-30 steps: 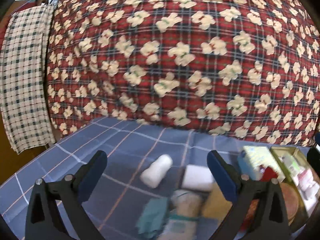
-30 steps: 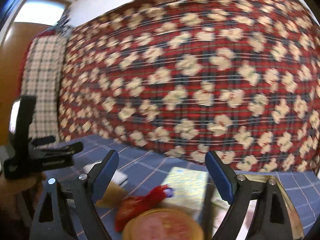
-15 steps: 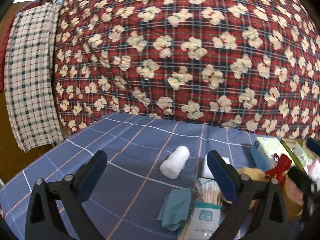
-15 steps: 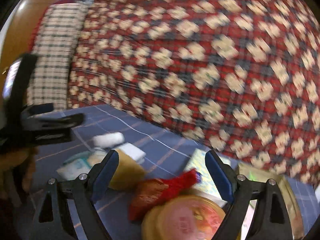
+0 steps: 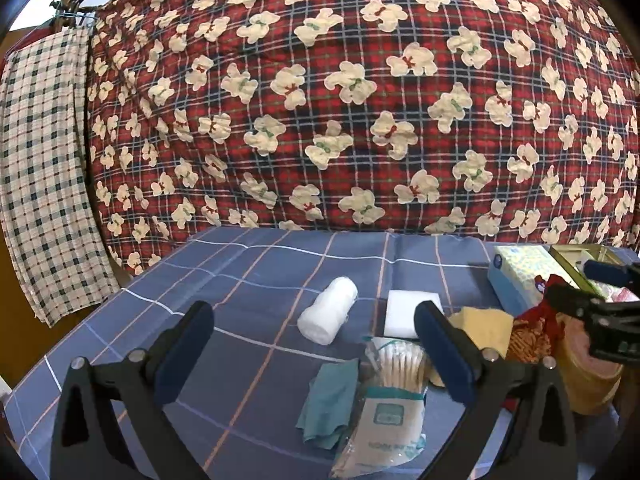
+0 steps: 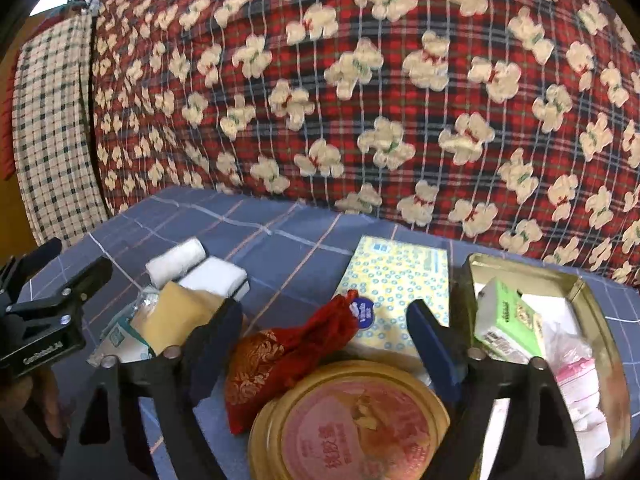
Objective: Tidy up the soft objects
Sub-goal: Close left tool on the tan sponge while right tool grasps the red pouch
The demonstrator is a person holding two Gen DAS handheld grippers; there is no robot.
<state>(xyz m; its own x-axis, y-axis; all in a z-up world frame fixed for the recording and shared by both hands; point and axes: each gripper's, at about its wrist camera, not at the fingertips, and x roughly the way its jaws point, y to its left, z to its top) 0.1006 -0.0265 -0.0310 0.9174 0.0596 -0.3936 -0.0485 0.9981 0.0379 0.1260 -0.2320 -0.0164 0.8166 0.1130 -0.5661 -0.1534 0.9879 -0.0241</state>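
Note:
Soft items lie on a blue checked cloth: a white gauze roll, a white sponge block, a yellow sponge, a teal cloth, a cotton swab bag and a red brocade pouch. My left gripper is open and empty, above the teal cloth and swab bag. My right gripper is open and empty, over the red pouch. A gold tin at the right holds a green packet and pink-white packets.
A round lid with a pink label lies under the right gripper. A yellow-blue tissue pack lies behind the pouch. A red bear-print blanket rises behind the cloth. A checked towel hangs at the left.
Both grippers have pulled back and tilted down, so more of the cloth and the items show. Both stay open. The items have not moved.

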